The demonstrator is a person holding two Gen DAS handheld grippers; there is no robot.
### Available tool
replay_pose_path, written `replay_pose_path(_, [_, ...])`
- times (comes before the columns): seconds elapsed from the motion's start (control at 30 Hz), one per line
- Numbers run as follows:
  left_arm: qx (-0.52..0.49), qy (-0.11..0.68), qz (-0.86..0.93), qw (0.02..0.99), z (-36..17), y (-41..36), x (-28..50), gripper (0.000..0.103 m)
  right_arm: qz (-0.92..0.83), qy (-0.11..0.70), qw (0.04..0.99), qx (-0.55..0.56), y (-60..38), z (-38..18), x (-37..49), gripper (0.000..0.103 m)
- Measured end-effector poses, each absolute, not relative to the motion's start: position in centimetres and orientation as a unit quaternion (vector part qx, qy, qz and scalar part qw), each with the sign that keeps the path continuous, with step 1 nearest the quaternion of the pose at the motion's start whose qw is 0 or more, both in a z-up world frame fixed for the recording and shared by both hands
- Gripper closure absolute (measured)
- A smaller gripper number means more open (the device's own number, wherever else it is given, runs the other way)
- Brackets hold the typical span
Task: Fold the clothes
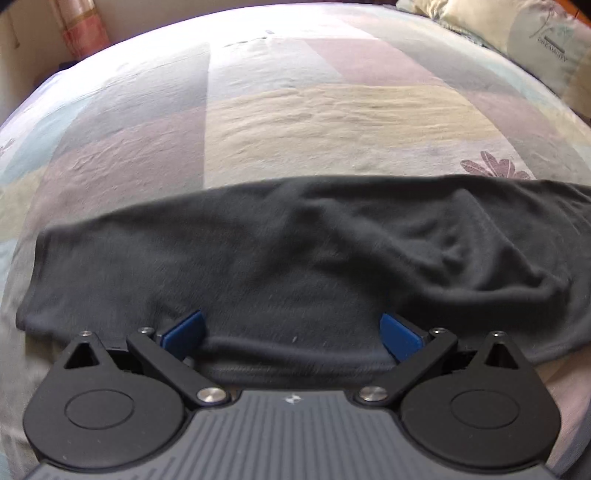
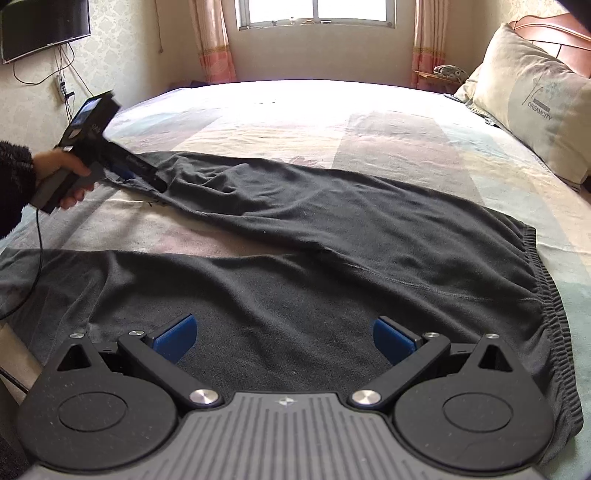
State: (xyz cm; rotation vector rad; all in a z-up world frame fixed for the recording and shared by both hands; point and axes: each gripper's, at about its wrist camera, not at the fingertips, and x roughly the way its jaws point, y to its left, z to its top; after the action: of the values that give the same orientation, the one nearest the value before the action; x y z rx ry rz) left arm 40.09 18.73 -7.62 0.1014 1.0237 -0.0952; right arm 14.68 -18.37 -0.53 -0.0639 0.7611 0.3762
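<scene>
Dark grey trousers (image 2: 332, 236) lie spread across a bed (image 2: 369, 122) covered by a pastel patchwork sheet, the elastic waistband (image 2: 546, 280) toward the right edge and the two legs running leftward, parted by a wedge of bare sheet. The right claw (image 2: 284, 336) hovers low over the near leg close to the waistband, its blue pads (image 2: 173, 338) set wide apart with only flat cloth showing between them. The left claw (image 2: 144, 173), held by a hand (image 2: 62, 173) emerging from a dark fuzzy sleeve (image 2: 14, 184), reaches the end of the far leg, its tip at the cloth; from this side its spread cannot be told. In the left wrist view the left claw (image 1: 291, 332) stands wide, its blue pads (image 1: 184, 332) straddling the near edge of the trouser leg (image 1: 295, 251), which lies crosswise on the sheet with soft wrinkles toward the right. A pillow (image 2: 532, 99) printed with lettering leans against the wooden headboard (image 2: 554, 33) at the far right. A window (image 2: 317, 13) with pink curtains (image 2: 218, 40) closes the far wall, and a dark screen (image 2: 44, 26) hangs at upper left.
</scene>
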Motion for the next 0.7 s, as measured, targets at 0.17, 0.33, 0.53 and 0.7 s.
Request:
replay_pose_path(0.17, [0.063, 0.503, -0.019, 0.862, -5.9, 18.4, 38.8, 0.003, 0.165, 0.368, 0.915, -0.014, -19.1, -0.8, 15.0, 0.000])
replay_pose_path(0.33, [0.071, 0.462, -0.108, 0.877, -3.0, 11.3, 38.7, 0.002, 0.164, 0.360, 0.918, -0.006, -19.4, -0.6, 14.7, 0.000])
replay_pose_path(0.53, [0.087, 0.442, -0.187, 0.873, -5.2, 1.3, 37.8, 0.002, 0.148, 0.352, 0.924, -0.034, -19.9, -0.6, 14.2, 0.000])
replay_pose_path(0.7, [0.120, 0.442, -0.185, 0.869, -7.8, 0.1, 35.4, 0.000, 0.135, 0.350, 0.926, -0.025, -21.3, -0.8, 14.0, 0.000])
